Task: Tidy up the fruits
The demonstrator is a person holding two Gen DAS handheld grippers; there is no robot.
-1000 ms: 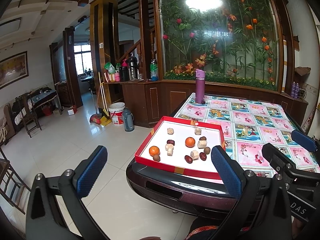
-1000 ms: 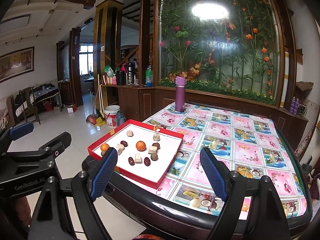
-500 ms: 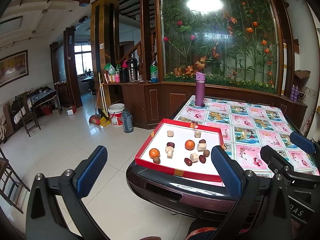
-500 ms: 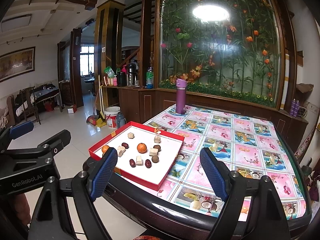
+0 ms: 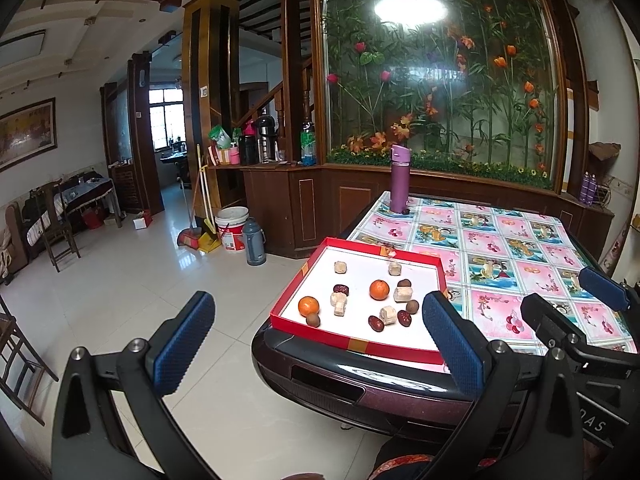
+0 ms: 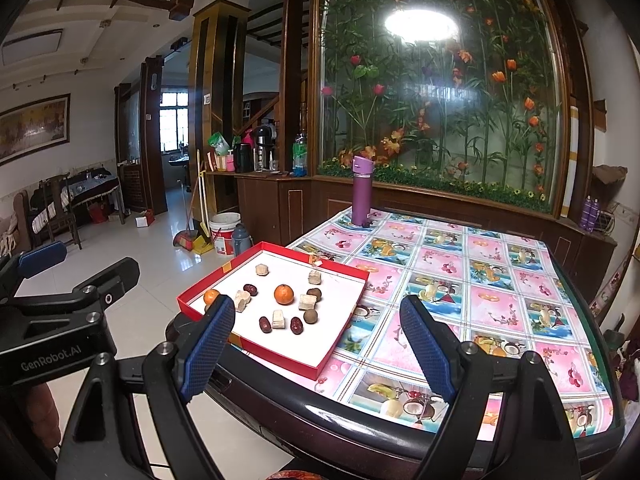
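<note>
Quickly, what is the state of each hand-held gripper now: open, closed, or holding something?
Left hand-held gripper: open, holding nothing.
Right hand-held gripper: open, holding nothing.

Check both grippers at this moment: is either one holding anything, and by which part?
Nothing is held. The left gripper and the right gripper both stand open and empty, short of the red tray where the fruits lie.

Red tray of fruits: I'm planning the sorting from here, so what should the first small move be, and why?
Probably bring the right tool forward and down toward the middle orange in the red tray. Both tools are open, empty and short of the table edge, so nothing is grasped yet. That orange sits apart from its neighbours, while the left orange touches a brown fruit.
</note>
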